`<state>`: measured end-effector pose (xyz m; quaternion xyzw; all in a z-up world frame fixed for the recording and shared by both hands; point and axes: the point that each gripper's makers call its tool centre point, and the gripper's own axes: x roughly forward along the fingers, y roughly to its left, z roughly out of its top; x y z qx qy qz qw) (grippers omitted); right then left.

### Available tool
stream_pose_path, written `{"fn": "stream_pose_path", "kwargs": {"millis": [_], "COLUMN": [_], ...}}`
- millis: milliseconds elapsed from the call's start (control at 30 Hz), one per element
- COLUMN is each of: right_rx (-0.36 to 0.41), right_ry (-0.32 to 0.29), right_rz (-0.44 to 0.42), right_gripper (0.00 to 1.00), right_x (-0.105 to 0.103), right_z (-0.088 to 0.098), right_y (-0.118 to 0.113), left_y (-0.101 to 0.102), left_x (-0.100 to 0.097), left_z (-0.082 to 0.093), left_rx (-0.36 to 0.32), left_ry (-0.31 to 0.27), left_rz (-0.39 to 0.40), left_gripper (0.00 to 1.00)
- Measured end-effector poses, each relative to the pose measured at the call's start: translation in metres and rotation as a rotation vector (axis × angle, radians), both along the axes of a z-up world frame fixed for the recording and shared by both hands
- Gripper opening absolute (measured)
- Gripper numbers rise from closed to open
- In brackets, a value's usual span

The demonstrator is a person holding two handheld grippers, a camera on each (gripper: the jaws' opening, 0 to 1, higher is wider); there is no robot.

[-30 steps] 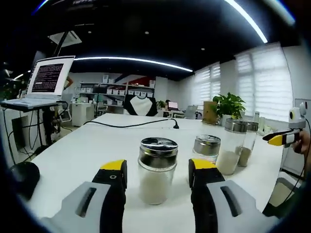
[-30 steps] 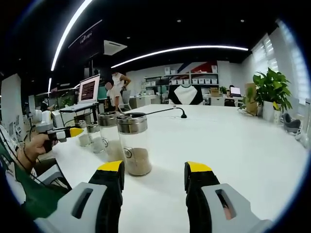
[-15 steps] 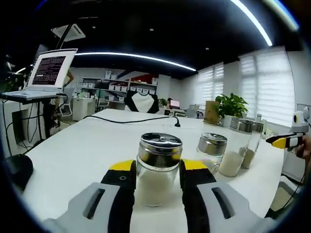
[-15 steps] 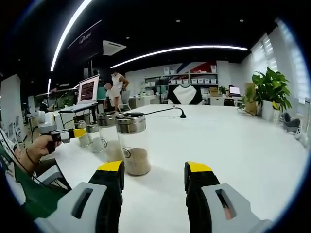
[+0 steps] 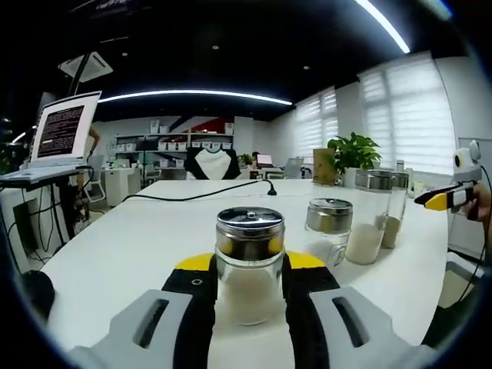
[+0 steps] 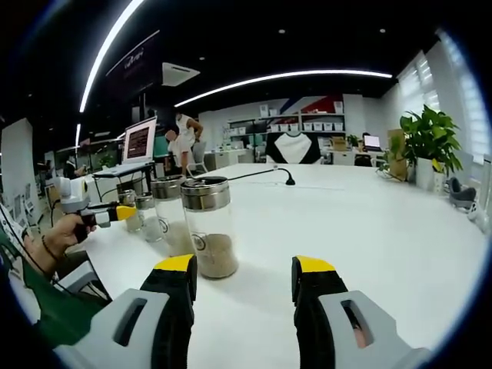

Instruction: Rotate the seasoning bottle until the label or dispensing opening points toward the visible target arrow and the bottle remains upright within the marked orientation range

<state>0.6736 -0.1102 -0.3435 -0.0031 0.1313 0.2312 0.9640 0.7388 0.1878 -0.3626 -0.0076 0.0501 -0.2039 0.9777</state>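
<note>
A glass seasoning bottle (image 5: 250,234) with a perforated steel lid and white grains inside stands upright on the white table (image 5: 131,238). My left gripper (image 5: 250,265) is shut on it, one yellow-tipped jaw against each side of the glass. In the right gripper view the left gripper (image 6: 104,213) comes in from the left, held by a hand (image 6: 58,234), next to the small bottles (image 6: 144,217). My right gripper (image 6: 242,278) stands open over the bare table, with nothing between its jaws. A tall bottle (image 6: 209,227) of brownish seasoning stands just ahead of its left jaw.
A short shaker (image 5: 328,227) and two tall bottles (image 5: 369,223) stand to the right of the held bottle. The right gripper (image 5: 443,198) shows at the far right. A black cable (image 5: 200,197) crosses the table; a laptop (image 5: 61,131) stands left, a plant (image 6: 430,142) right.
My left gripper's jaws have shut on the steel-lidded bottle, which stood between them untouched a second ago. The right gripper has held still and open.
</note>
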Motion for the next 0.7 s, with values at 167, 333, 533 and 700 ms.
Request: {"fn": "stream_pose_path", "kwargs": {"millis": [167, 333, 533, 700], "right_rx": [-0.005, -0.012, -0.012, -0.011], "right_ry": [0.006, 0.009, 0.018, 0.013], "right_rz": [0.006, 0.015, 0.021, 0.02], "right_gripper": [0.49, 0.49, 0.49, 0.49], "right_x": [0.0019, 0.0036, 0.0027, 0.0012], "right_z": [-0.0024, -0.0039, -0.0069, -0.0054], "right_y": [0.0033, 0.0072, 0.0094, 0.0086], "left_y": [0.0008, 0.0011, 0.0015, 0.0013], "left_x": [-0.0005, -0.0002, -0.0011, -0.003], "left_z": [-0.0003, -0.0004, -0.0008, -0.0018], "left_rx": [-0.006, -0.004, 0.006, 0.003], "left_ry": [-0.011, -0.022, -0.007, -0.017], "left_rz": [-0.025, -0.047, -0.123, -0.159], "left_gripper": [0.34, 0.34, 0.34, 0.34]}}
